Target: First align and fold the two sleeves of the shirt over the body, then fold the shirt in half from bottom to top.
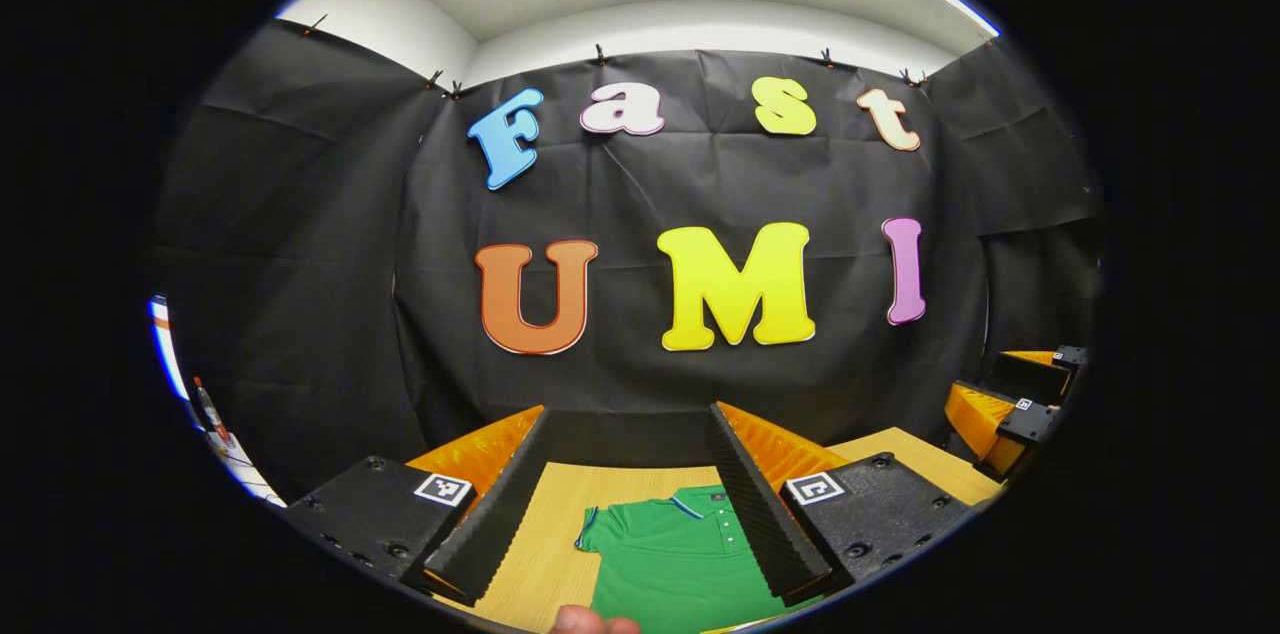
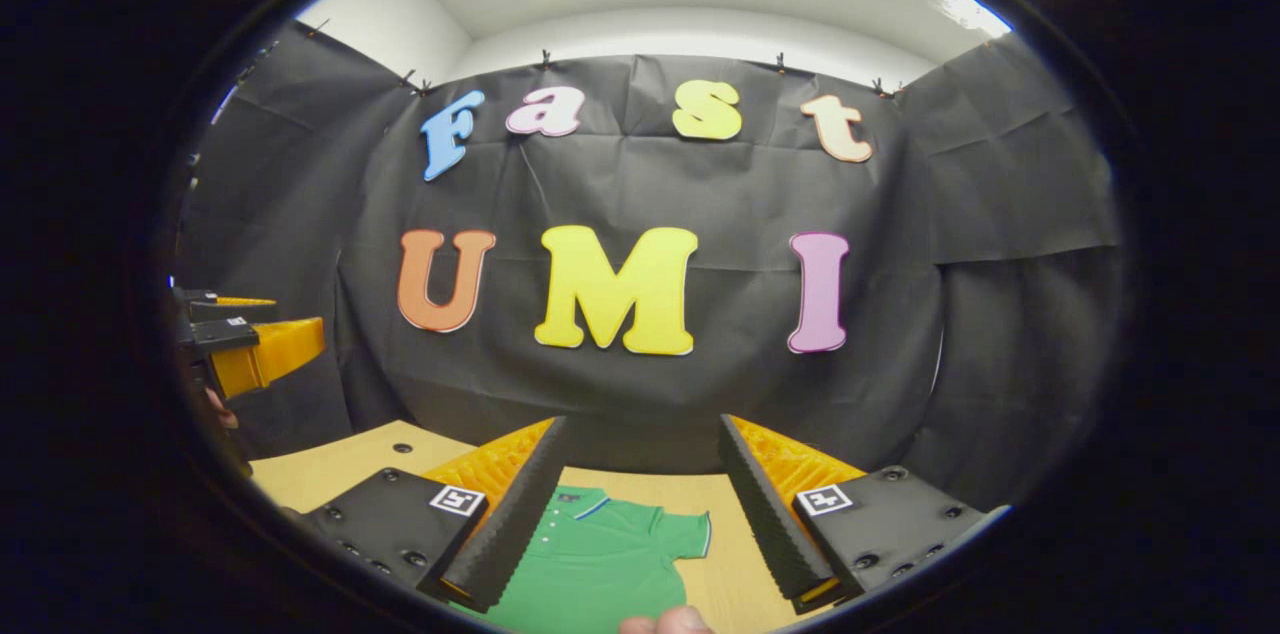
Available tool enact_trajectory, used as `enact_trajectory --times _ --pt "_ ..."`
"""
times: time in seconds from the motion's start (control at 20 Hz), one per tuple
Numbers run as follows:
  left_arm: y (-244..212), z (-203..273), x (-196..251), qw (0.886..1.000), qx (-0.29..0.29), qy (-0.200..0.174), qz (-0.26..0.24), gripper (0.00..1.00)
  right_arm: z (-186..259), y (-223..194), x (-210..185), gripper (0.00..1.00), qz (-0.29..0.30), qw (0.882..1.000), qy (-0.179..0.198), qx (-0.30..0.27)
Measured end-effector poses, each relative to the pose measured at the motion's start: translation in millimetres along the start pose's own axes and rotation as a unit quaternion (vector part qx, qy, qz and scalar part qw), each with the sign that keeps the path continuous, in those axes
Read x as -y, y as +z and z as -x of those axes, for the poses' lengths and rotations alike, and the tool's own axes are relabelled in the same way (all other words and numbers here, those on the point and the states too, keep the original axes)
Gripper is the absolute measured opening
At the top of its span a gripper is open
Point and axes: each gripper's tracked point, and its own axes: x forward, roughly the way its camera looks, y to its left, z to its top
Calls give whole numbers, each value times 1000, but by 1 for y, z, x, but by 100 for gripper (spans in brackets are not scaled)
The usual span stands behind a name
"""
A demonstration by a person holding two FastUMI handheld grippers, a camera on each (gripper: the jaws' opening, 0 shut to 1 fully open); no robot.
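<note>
The shirt (image 1: 680, 564) is a green polo, lying flat on the light wooden bench (image 1: 540, 554), front up, with a buttoned placket and a thin pale trim line on the collar and sleeve cuffs. Its collar points away from you toward the black cloth wall (image 1: 700, 184), hem toward you, so the long axis runs near to far. Neither sleeve is folded: in the left gripper view one short sleeve (image 1: 598, 529) spreads out to the side, and in the right gripper view the other sleeve (image 2: 685, 534) spreads out the opposite way. The body looks smooth, not folded.

Your left hand-held gripper (image 1: 630, 514) is held above the shirt with its fingers spread wide, nothing between them, not touching the cloth. Your right hand-held gripper (image 2: 640, 514) is the same: wide apart, holding nothing, raised over the shirt. In each view the other hand-held gripper shows off at the edge, above the bench and apart from the shirt. A fingertip (image 1: 590, 622) pokes in at the bottom edge of the left gripper view.
</note>
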Motion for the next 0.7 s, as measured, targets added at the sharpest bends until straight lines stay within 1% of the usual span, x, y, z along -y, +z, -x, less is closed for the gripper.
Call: enact_trajectory --times 0.2,0.3,0.55,0.7 --pt "-4 -1 0 1000 -7 8 -6 98 -3 -4 9 96 -6 1000 -1 -7" --pt "-3 0 7 1000 -6 -1 -10 98 -3 -7 11 96 -18 1000 -1 -17" --pt "-7 3 27 1000 -4 -28 -1 98 -4 -14 26 96 -9 999 4 -38" --pt "-13 7 35 999 -11 -40 -6 98 -11 -23 37 96 -13 998 2 -56"
